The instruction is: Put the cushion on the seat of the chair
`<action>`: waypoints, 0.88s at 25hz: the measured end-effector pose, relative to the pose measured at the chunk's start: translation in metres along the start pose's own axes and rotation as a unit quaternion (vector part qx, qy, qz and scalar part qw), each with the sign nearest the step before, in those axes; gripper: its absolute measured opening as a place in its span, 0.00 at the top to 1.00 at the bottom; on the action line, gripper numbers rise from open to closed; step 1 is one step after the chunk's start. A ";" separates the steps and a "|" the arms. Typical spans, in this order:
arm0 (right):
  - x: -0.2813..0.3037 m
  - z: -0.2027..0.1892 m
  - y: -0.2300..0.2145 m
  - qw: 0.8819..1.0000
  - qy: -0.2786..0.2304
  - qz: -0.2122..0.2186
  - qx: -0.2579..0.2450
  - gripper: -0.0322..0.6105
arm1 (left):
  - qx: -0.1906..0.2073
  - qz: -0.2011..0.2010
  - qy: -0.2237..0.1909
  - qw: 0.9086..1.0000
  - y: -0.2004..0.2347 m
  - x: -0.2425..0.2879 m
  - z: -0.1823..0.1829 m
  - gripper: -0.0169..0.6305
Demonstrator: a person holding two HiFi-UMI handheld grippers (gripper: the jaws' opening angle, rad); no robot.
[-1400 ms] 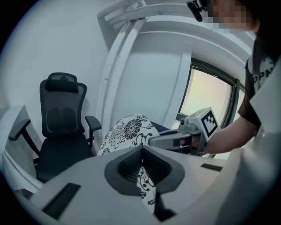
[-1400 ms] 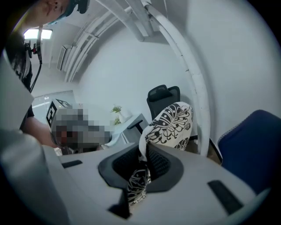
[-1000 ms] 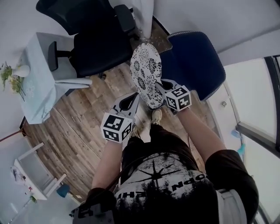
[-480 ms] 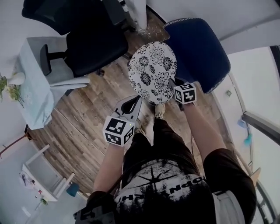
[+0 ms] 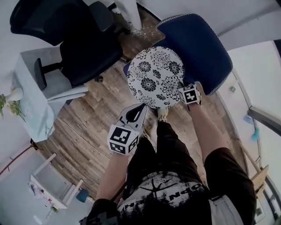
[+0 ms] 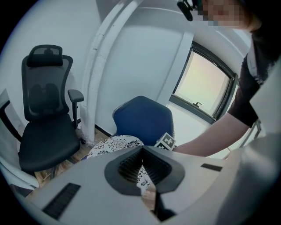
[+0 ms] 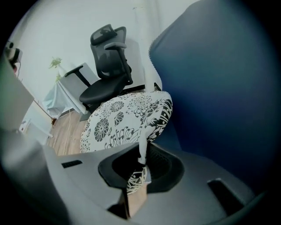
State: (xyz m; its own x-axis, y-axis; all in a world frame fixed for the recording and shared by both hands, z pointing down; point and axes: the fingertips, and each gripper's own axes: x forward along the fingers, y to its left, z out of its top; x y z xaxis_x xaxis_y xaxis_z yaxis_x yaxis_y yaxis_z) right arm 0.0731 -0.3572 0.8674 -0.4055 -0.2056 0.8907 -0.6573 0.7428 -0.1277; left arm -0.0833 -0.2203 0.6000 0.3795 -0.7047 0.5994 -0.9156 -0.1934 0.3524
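A round cushion [image 5: 156, 77] with a black-and-white flower print lies nearly flat over the seat of the blue chair [image 5: 206, 48]. My right gripper [image 5: 179, 86] is shut on the cushion's near right rim. In the right gripper view the cushion [image 7: 123, 121] stretches away from the gripper [image 7: 141, 160], its edge pinched in the jaws, with the blue chair [image 7: 219, 88] behind. My left gripper [image 5: 142, 107] hangs just short of the cushion's near edge, shut and holding nothing. In the left gripper view that gripper [image 6: 141, 151] points toward the cushion [image 6: 114, 145] and the chair [image 6: 142, 116].
A black office chair [image 5: 83, 48] stands left of the blue one, beside a table with a pale cloth [image 5: 30, 101] and a vase of flowers [image 5: 11, 96]. A white pillar [image 5: 131, 13] rises behind. The person's legs and shoes stand on the wooden floor [image 5: 88, 127].
The right gripper has sunk and tipped the cushion from standing on edge to lying flat over the blue seat. The left gripper has dropped a little.
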 end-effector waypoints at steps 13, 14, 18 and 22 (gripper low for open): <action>0.042 -0.043 -0.036 0.999 0.027 -0.026 0.030 0.88 | -0.004 -0.015 0.028 0.999 0.007 0.034 -0.015 0.95; 0.046 -0.043 -0.038 0.999 0.026 -0.028 0.028 0.87 | -0.003 -0.017 0.029 0.999 0.008 0.039 -0.016 0.95; 0.051 -0.049 -0.035 0.998 0.033 -0.029 0.042 0.83 | -0.002 -0.034 0.044 0.998 0.003 0.050 -0.024 0.95; 0.055 -0.043 -0.045 0.998 0.019 -0.035 0.040 0.76 | -0.002 -0.043 0.051 0.998 -0.004 0.061 -0.029 0.95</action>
State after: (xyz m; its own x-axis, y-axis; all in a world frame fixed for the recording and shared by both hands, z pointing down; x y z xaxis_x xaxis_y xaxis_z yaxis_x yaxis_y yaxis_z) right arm 0.1079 -0.3749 0.9409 -0.3338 -0.2291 0.9144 -0.7325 0.6735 -0.0987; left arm -0.0524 -0.2432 0.6559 0.4689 -0.6120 0.6368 -0.8785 -0.2480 0.4084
